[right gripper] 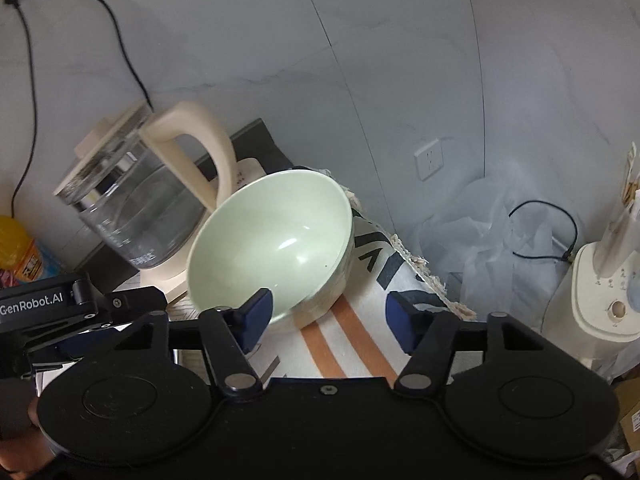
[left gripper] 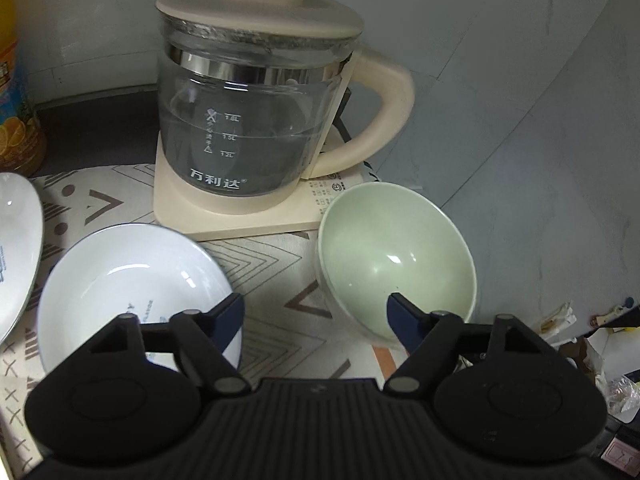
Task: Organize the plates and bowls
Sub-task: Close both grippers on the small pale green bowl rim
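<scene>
1. Pale green ceramic bowl sits at the mat's right edge, just beside the glass kettle base, tipped so its mouth faces my grippers.
2. Right gripper: jaws part-open, holding nothing. Its left pad hangs over the bowl's near rim, its right pad outside over the mat. Bowl lies at about 11 o'clock from the gap, close.
3. Left gripper: jaws part-open, empty. Its right pad overlaps the green bowl's near rim at 2 o'clock; its left pad overlaps the white bowl at 10 o'clock. The gap itself shows only mat.
4. White plate sits at 9 o'clock in the left view, partly cut off.
5. My read: the right gripper is the nearer to the green bowl, with the rim wall almost between its pads. The bowl is round, so there's no long axis to align to; I pinch across the rim wall.
6. Risk: glazed rim could slip, and the kettle is close behind.
</scene>
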`<state>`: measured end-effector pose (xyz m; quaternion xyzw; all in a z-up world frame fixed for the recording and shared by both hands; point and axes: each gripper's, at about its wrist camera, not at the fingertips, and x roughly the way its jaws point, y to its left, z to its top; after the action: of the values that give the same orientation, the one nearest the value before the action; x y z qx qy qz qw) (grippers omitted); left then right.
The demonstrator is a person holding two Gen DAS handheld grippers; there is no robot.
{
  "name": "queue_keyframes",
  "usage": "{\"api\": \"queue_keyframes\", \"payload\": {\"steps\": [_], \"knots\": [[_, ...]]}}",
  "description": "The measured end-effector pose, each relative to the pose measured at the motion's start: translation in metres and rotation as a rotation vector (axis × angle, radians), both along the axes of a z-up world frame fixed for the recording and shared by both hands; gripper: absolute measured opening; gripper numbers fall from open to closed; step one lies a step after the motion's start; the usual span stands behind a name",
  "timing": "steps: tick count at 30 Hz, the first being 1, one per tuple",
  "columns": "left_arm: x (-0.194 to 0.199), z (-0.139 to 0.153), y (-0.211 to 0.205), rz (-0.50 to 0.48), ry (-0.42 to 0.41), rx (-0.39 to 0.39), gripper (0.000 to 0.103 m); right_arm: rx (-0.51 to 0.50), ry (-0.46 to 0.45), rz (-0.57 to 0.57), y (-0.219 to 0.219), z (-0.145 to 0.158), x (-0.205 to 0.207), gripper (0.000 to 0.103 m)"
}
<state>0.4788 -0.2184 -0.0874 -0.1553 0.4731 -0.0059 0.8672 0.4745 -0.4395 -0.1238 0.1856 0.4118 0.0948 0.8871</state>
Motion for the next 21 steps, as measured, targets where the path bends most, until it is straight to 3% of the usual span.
{"api": "queue_keyframes", "payload": {"steps": [6,10,13,15,18,21], "knots": [[0.018,-0.014,-0.003,0.030,0.025,0.015,0.058,0.006,0.050,0.001,0.005,-0.014,0.022,0.045],[0.030,-0.025,-0.006,0.026,0.049,0.019,0.052,0.002,0.073,0.002,0.011,-0.020,0.035,0.044],[0.037,-0.034,-0.008,0.024,0.071,-0.001,0.043,0.004,0.091,0.010,0.016,-0.025,0.044,0.040],[0.042,-0.041,-0.011,0.015,0.091,-0.019,0.027,0.003,0.107,0.013,0.019,-0.029,0.048,0.035],[0.046,-0.048,-0.019,-0.016,0.115,-0.034,0.016,0.013,0.142,0.012,0.022,-0.036,0.052,0.034],[0.045,-0.046,-0.025,-0.027,0.113,-0.009,0.015,0.003,0.151,0.024,0.023,-0.037,0.054,0.031]]}}
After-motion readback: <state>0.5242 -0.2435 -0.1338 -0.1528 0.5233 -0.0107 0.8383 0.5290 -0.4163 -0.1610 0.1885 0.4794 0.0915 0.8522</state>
